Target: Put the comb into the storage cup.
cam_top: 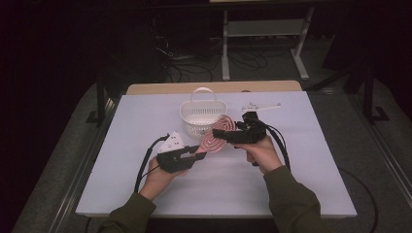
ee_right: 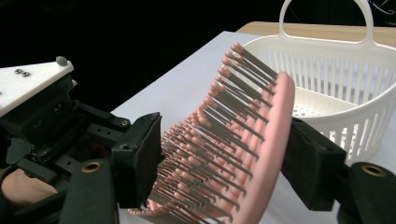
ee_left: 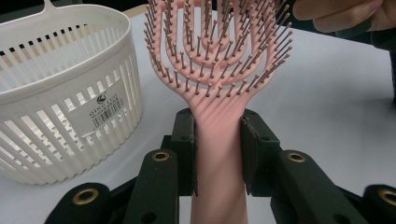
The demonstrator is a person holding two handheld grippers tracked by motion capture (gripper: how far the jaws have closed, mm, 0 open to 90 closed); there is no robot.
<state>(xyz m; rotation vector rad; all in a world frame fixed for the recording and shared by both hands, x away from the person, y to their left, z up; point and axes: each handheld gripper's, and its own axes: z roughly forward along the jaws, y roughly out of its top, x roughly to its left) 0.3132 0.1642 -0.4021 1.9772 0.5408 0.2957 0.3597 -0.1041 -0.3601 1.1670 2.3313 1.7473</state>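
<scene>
High view shows a person at a white table (cam_top: pixel 121 160), a gripper in each hand, with a pink hairbrush (cam_top: pixel 214 136) held up between them just in front of a white slatted basket (cam_top: pixel 202 116). The left gripper (cam_top: pixel 194 153) has the brush by its handle; the right gripper (cam_top: pixel 224 132) meets the bristled head, which lies close to the basket's near wall. A small white part (cam_top: pixel 261 107) lies on the table beyond the right gripper, well apart from the basket.

Left gripper view looks along its own black fingers (ee_left: pixel 184 149), which press on both sides of the pink handle (ee_left: pixel 218 154), so the grip is firm and the gap is no wider than the handle. The brush head stands upright ahead, bristles facing the camera, and the basket (ee_left: pixel 56 93) sits just to its left on the table.

Right gripper view has the brush head (ee_right: pixel 233 140) edge-on between its fingers (ee_right: pixel 140 154). One pad touches the bristle tips and the other sits against the pink back of the head. Whether they actually squeeze it I cannot tell; the fingers stand about half apart. The left gripper's grey plate (ee_right: pixel 28 81) shows at the left, and the basket (ee_right: pixel 336 79) stands behind the brush.
</scene>
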